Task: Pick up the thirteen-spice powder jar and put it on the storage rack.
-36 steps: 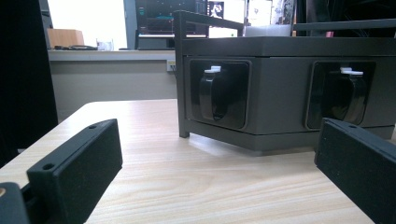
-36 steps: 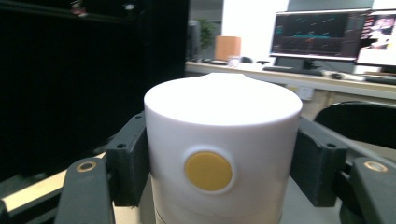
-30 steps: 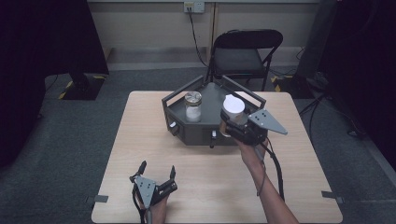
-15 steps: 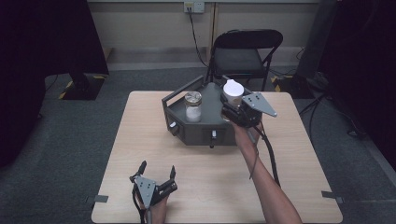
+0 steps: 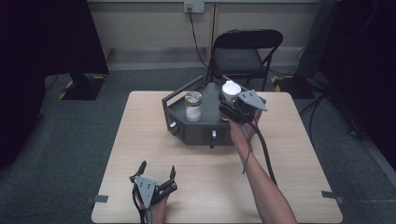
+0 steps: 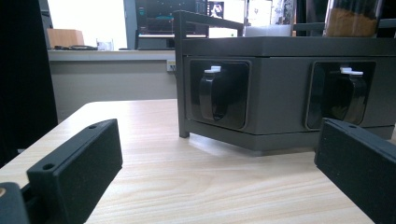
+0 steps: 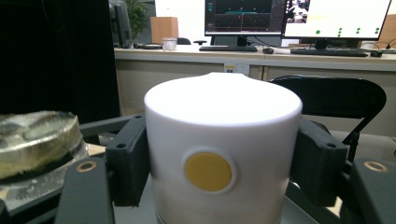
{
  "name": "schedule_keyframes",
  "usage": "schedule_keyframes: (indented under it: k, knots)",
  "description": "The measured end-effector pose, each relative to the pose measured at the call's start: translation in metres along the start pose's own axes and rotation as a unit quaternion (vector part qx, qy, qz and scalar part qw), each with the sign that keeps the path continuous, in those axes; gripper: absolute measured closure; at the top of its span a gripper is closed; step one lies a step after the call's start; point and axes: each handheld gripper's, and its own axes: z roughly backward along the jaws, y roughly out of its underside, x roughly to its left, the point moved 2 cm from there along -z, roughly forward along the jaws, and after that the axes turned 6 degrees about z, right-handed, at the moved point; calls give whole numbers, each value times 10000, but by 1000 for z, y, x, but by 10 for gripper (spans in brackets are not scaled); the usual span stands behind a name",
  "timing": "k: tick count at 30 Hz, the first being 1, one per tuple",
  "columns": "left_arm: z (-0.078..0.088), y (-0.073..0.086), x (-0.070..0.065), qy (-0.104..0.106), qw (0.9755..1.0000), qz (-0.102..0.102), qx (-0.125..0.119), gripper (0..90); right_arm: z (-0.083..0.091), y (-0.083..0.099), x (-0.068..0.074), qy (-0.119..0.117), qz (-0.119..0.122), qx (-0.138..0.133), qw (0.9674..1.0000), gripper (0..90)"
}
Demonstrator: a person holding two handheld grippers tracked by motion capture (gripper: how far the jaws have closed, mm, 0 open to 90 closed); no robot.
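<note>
Carried toward the far side of the dark rack (image 5: 196, 133), the white jar (image 5: 230, 88) is being shown with a yellow dot. It is being clamped by the right hand-held gripper (image 5: 232, 103); the left hand-held gripper (image 5: 157, 169) is being held wide open above the bench (image 5: 140, 135).

Overhead looks down; gripper views share rack (image 6: 280, 88).

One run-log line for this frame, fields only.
right claw: shut on white jar | over grey rack | left claw: open, on table | glass jar: in rack
</note>
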Motion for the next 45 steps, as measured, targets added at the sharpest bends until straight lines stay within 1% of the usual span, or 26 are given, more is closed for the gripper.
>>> schedule_keyframes:
  k: [4,10,17,22,27,32,45]
  knots:
    - [0,0,0,1,10000,1,-1,2,-3,3,0,-27,-51,74,10000,300]
    - [0,0,0,0,10000,0,0,2,-2,5,-2,-40,-91,56,9999,300]
    - [0,0,0,-1,10000,0,0,2,-1,5,1,-14,1,62,10000,299]
    - [0,0,0,-2,10000,-1,1,2,0,2,1,-12,-8,138,9999,300]
    - [0,0,0,-6,10000,-2,1,2,0,2,1,-3,-24,129,9999,299]
    - [0,0,0,-5,10000,-3,1,2,0,1,-1,-57,-13,149,9999,299]
    - [0,0,0,-7,10000,-2,2,2,0,1,-1,-46,-13,158,9999,298]
